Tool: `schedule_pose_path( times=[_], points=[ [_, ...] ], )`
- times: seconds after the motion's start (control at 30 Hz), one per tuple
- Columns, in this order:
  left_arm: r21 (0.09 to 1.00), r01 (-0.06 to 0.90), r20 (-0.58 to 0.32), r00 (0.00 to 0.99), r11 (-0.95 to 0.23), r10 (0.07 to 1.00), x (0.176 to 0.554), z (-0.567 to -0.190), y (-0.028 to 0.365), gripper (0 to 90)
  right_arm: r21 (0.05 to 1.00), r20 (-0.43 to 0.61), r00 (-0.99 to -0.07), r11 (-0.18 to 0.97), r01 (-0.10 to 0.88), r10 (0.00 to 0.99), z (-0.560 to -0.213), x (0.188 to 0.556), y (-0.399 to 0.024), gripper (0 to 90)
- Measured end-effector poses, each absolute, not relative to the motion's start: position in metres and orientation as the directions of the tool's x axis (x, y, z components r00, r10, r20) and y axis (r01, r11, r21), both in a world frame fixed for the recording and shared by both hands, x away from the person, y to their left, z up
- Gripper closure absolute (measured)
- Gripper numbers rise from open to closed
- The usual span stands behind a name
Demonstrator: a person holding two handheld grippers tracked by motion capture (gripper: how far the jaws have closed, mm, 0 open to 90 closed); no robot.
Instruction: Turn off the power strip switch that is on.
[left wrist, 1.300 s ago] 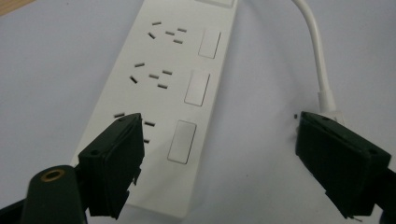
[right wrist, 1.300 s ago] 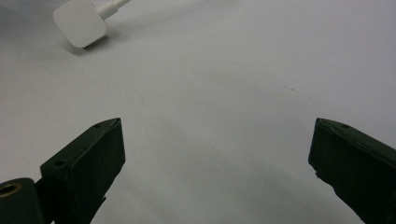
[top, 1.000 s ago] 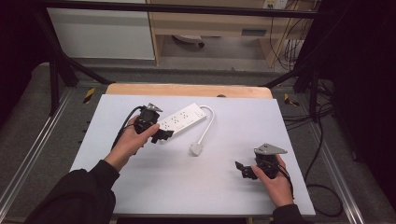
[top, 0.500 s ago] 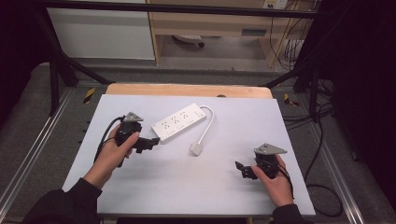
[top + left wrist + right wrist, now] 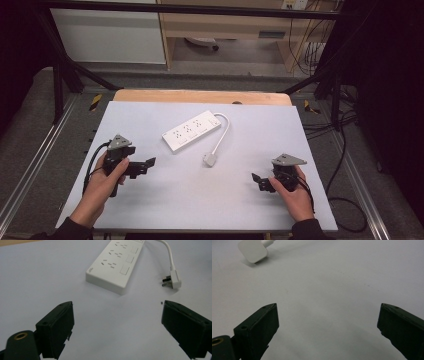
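A white power strip [image 5: 192, 131] lies diagonally on the pale table [image 5: 150, 210], and its short cable curls round to a white plug [image 5: 210, 159] lying flat. My left gripper [image 5: 146, 166] rests at the table's left, open and holding nothing, its jaws pointing right. In the left gripper view the power strip [image 5: 115, 267] and plug [image 5: 172, 281] lie ahead of the spread jaws [image 5: 117, 327]. My right gripper [image 5: 257, 182] sits at the near right, open and pointing left. In the right gripper view the plug [image 5: 253, 250] is far up left of the wide jaws [image 5: 328, 327].
A wooden strip [image 5: 200, 96] borders the table's far edge. Metal rails [image 5: 30, 165] run along both sides on the floor. Dark cables [image 5: 345, 200] trail on the floor at the right. A white cabinet [image 5: 110, 35] stands beyond the table.
My left gripper has drawn back from the power strip's left end, leftward and toward the person. The strip stays in place. The right gripper has not moved.
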State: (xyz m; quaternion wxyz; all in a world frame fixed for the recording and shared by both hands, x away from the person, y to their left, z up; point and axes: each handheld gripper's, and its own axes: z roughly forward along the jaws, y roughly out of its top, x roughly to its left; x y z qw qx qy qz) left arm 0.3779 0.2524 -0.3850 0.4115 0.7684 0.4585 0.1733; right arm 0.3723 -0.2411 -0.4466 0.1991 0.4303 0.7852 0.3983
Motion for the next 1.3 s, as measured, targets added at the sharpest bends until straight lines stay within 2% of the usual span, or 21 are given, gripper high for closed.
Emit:
schedule_pose_path(
  times=[0.37, 0.67, 0.9, 1.3],
  points=[
    [0.819, 0.553, -0.139, 0.446, -0.150, 0.884, 0.358, -0.395, 0.288, 11.8, 0.797, 0.029, -0.550, 0.313, 0.517, 0.835, -0.447, 0.373, -0.241, 4.3],
    [0.833, 0.543, -0.162, 0.427, -0.108, 0.890, 0.341, -0.410, 0.297, 12.7, 0.796, 0.026, -0.547, 0.314, 0.518, 0.837, -0.447, 0.373, -0.242, 4.3],
    [0.792, 0.592, -0.178, 0.456, -0.148, 0.872, 0.330, -0.424, 0.290, 12.7, 0.796, 0.032, -0.544, 0.308, 0.521, 0.838, -0.448, 0.373, -0.243, 4.2],
    [0.754, 0.624, -0.175, 0.494, -0.207, 0.852, 0.313, -0.439, 0.279, 12.5, 0.781, 0.023, -0.537, 0.321, 0.536, 0.843, -0.452, 0.376, -0.243, 3.9]
  ],
)
